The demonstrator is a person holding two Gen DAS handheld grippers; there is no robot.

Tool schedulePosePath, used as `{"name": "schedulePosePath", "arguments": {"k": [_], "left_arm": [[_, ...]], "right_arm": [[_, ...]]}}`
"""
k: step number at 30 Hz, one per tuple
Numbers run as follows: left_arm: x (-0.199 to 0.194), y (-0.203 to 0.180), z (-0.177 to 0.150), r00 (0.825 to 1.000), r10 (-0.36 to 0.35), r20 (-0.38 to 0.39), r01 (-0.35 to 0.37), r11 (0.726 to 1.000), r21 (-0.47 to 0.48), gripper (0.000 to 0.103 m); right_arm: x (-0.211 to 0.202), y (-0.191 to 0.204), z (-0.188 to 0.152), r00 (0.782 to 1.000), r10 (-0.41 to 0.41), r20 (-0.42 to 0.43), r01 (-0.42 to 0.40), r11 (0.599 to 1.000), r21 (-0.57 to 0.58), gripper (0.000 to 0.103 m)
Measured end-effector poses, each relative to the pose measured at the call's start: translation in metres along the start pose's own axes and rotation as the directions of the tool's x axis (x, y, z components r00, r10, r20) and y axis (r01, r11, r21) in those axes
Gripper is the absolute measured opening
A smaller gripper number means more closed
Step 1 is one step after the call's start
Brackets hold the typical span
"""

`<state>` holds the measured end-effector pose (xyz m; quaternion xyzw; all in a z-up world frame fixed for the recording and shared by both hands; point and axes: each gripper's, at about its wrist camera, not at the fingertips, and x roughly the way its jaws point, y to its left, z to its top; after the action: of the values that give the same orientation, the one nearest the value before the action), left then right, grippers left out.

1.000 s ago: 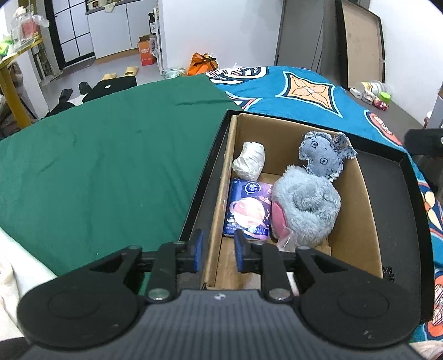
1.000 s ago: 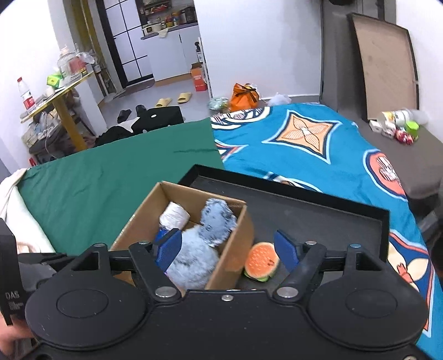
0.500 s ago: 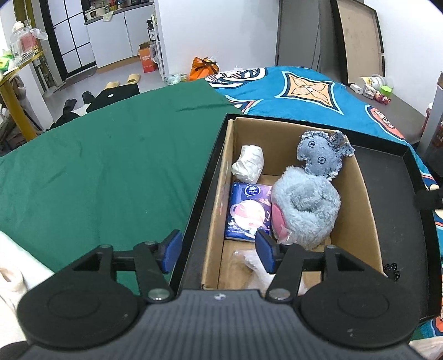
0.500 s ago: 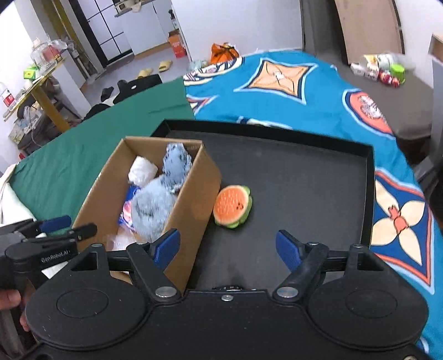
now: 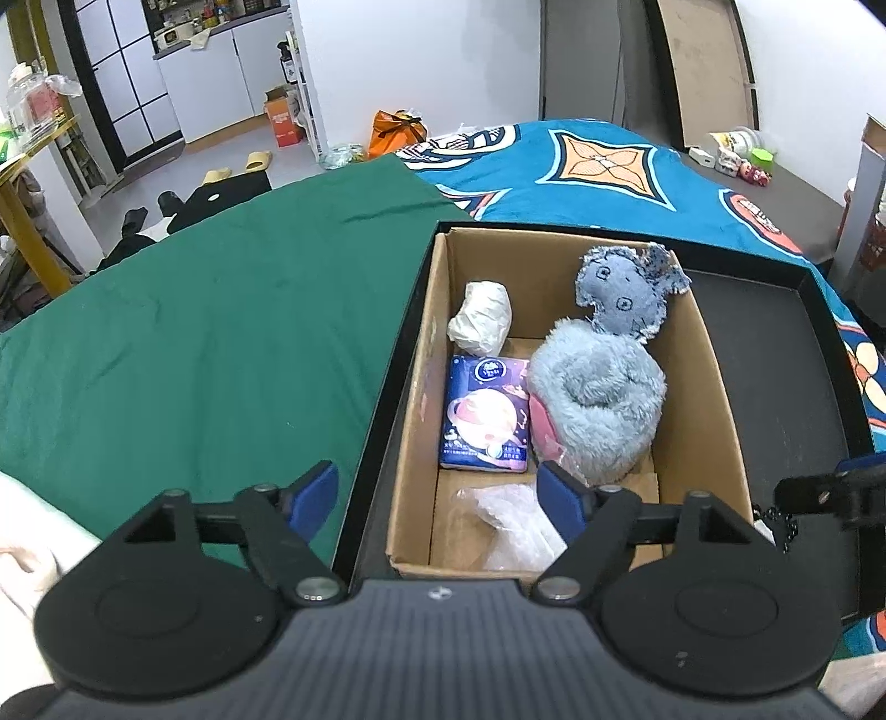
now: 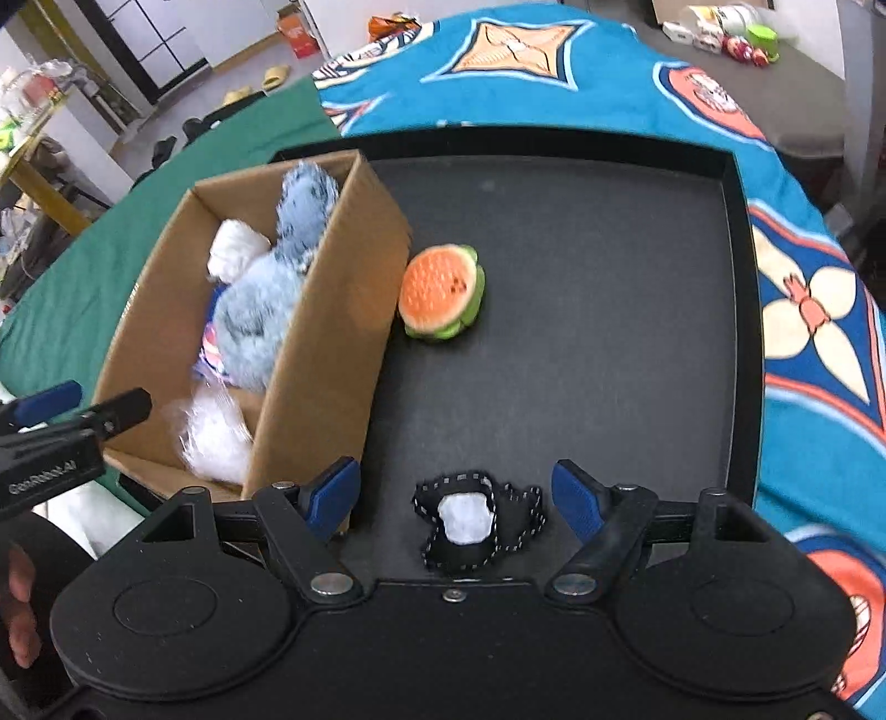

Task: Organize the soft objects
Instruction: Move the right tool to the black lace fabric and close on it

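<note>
A cardboard box [image 5: 714, 387] stands in a black tray [image 6: 609, 266]. It holds a fluffy grey-blue plush [image 5: 598, 399], a denim doll [image 5: 626, 293], a white bundle [image 5: 480, 318], a blue tissue pack [image 5: 487, 412] and a clear plastic bag [image 5: 515, 526]. My left gripper [image 5: 437, 495] is open and empty over the box's near left edge. My right gripper [image 6: 457, 495] is open and empty just above a black-and-white fabric piece [image 6: 470, 518] on the tray. A watermelon plush [image 6: 443, 291] lies beside the box [image 6: 326, 343].
The tray sits on a bed with a green cover [image 5: 194, 332] at left and a blue patterned cover [image 5: 598, 166] at the back. A grey surface with small items [image 6: 731, 39] lies at far right. The left gripper also shows in the right wrist view [image 6: 66, 421].
My left gripper has opened wide and pulled back a little. My right gripper has moved forward and down over the tray, bringing the black-and-white fabric piece between its fingers.
</note>
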<state>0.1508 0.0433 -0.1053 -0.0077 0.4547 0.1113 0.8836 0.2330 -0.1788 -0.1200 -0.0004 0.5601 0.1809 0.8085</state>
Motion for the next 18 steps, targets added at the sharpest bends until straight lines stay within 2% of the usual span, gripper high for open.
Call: {"name": "schedulePosePath", "arguments": {"k": [6,14,16,18], "left_arm": [[-0.003,-0.005,-0.002,1.0,0.015,0.003,-0.015,1.0,0.028,0.08],[-0.003,-0.005,-0.001,0.999,0.031,0.005,-0.031,0.999,0.011,0.08],[-0.002,-0.006,-0.001,0.999,0.038,0.006,-0.038,0.999,0.014,0.08],[-0.002,-0.006,0.0,0.999,0.041,0.006,-0.041,0.999,0.013,0.08]], "right_arm": [[0.012,0.002,-0.009,1.0,0.004,-0.022,-0.004,1.0,-0.008,0.076],[0.037,0.003,-0.014,0.996,-0.026,-0.085,0.022,0.999,-0.049,0.073],[0.046,0.004,-0.016,0.993,-0.043,-0.11,0.036,0.997,-0.064,0.07],[0.053,0.005,-0.017,0.989,-0.065,-0.136,0.055,0.996,-0.076,0.058]]}}
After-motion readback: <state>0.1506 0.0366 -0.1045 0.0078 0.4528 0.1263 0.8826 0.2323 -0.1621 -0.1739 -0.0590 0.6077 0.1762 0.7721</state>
